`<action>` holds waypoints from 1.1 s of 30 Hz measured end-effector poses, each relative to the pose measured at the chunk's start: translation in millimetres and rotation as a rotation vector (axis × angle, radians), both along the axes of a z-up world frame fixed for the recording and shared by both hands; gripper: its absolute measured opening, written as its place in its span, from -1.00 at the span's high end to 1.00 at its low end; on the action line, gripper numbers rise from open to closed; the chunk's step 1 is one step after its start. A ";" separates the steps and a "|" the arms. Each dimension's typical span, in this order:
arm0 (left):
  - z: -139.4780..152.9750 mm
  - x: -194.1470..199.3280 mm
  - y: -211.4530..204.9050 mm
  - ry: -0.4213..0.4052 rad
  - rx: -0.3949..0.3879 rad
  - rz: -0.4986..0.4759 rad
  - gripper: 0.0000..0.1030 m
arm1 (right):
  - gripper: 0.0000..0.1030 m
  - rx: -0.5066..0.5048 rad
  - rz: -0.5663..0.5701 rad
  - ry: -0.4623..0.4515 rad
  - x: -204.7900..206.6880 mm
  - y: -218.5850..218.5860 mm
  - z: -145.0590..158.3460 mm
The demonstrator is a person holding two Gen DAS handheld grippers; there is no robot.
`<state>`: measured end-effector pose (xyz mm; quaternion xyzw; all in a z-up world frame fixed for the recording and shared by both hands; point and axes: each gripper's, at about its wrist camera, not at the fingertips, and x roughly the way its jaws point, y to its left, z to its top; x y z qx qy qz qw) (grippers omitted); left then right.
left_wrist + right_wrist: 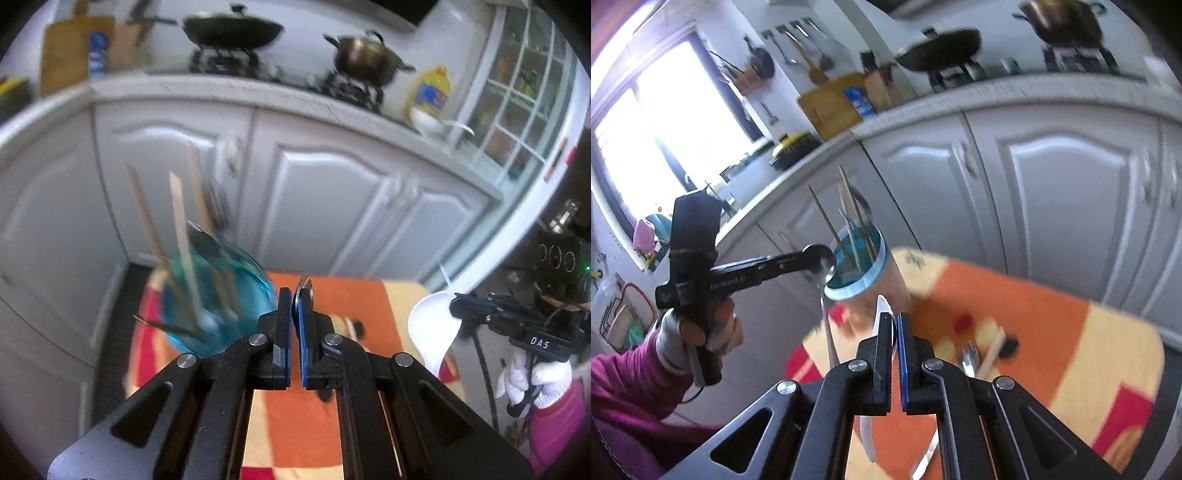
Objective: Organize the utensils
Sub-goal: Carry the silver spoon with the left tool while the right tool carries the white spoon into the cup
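metal spoon (822, 264) sits clamped in the left gripper (295, 295), bowl at the jaws, handle hanging down; only its rim shows in the left view. white spoon (432, 332) is pinched in the right gripper (894, 317), long axis running along the fingers. blue cup (855, 266) holding chopsticks (849, 206) stands on the orange cloth (1015, 314), ahead-left of the right fingers and just beside the left jaws, so the left hand is nearer. only the right view shows the cup's open mouth and 2 more utensils (982, 352) lying on the cloth.
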<state>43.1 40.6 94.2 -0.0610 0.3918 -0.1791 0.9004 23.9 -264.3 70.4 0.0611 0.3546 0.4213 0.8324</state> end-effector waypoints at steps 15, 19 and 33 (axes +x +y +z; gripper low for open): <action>24.9 46.4 66.3 -0.133 0.119 0.246 0.97 | 0.95 0.011 -0.014 -0.157 72.7 123.0 62.8; 17.8 56.3 69.8 -0.151 0.159 0.279 0.97 | 0.95 -0.003 -0.016 -0.159 88.3 138.3 55.5; -11.8 55.1 51.4 -0.247 0.343 0.304 0.97 | 0.95 -0.067 -0.074 -0.233 107.5 169.2 15.6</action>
